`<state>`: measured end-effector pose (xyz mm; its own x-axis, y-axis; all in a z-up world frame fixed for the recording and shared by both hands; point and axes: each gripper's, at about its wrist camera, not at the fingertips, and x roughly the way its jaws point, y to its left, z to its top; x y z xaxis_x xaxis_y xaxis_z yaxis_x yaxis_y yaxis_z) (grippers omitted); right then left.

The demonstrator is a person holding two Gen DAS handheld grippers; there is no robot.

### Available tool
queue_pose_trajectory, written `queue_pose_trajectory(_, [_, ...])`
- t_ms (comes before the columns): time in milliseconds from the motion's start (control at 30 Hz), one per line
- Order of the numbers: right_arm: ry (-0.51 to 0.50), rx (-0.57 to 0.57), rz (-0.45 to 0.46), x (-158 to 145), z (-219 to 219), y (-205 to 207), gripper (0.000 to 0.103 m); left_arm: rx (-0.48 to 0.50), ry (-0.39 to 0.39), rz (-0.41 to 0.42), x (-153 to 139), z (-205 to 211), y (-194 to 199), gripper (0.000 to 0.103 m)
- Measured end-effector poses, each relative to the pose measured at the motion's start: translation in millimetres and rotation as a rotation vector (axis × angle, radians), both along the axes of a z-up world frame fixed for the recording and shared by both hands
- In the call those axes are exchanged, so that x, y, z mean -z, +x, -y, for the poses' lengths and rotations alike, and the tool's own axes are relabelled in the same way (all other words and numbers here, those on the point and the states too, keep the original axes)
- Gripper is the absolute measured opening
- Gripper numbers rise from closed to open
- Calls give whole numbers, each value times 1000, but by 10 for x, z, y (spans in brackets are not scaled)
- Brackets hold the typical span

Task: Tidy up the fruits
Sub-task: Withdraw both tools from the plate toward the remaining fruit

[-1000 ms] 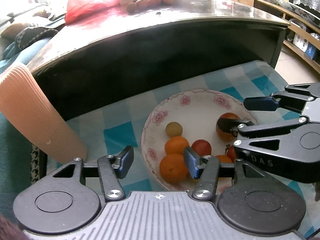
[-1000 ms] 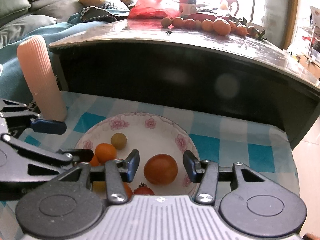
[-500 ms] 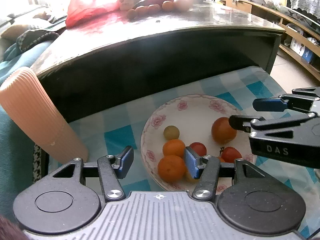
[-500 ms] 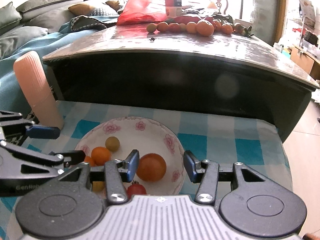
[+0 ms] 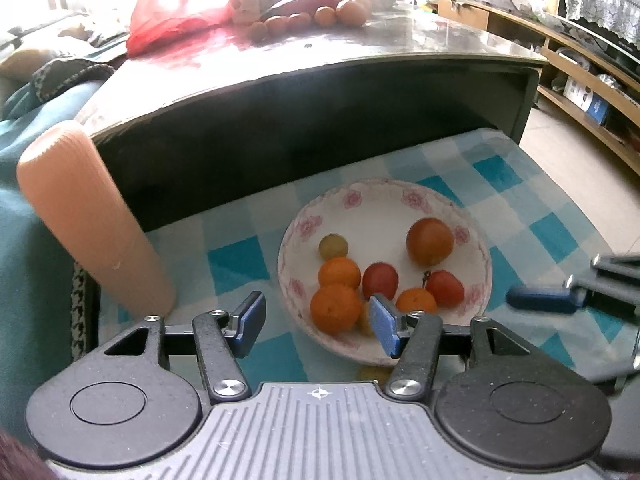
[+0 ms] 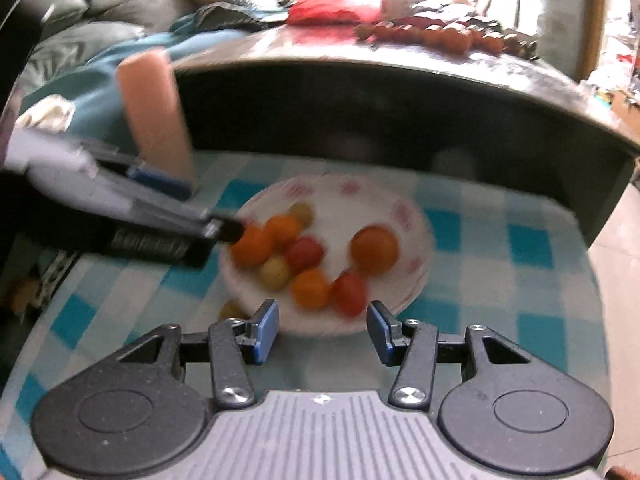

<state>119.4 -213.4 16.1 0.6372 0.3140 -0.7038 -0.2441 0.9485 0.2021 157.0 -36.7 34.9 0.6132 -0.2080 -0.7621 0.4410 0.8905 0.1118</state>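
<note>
Checked cloth [image 5: 248, 256], floral plate [image 5: 352, 200], round orange-red fruits [image 5: 430, 241]

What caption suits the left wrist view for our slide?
Open left tool hovers at a floral plate of mixed fruit on a checked cloth.

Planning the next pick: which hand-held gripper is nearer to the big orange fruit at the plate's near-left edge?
Left. The left hand-held gripper has its right finger just beside that orange, over the plate rim. The right hand-held gripper sits apart, at the plate's near edge.
</note>
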Motion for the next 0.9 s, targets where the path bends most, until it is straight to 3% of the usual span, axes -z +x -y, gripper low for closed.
queue_pose_trajectory(167, [-10,-51,-34,168,-234,-73,63,-10,-8,-11,2,-121,-34,66])
queue_pose_trajectory(600, [-47,-109,-22,446,-549,137,63,-5,3,-19,65,-246,-59,67])
queue_pose_trajectory(667, [-54,-114,-22,462,-566,157,59,6,12,-22,89,-244,-75,67])
queue_pose_trajectory(733, [-61,-115,-21,440,-561,154,45,19,17,-28,117,-250,-86,67])
queue_pose_trajectory(900, [-56,-113,-45,393,-448,100,45,67,9,-76,217,-266,-159,66])
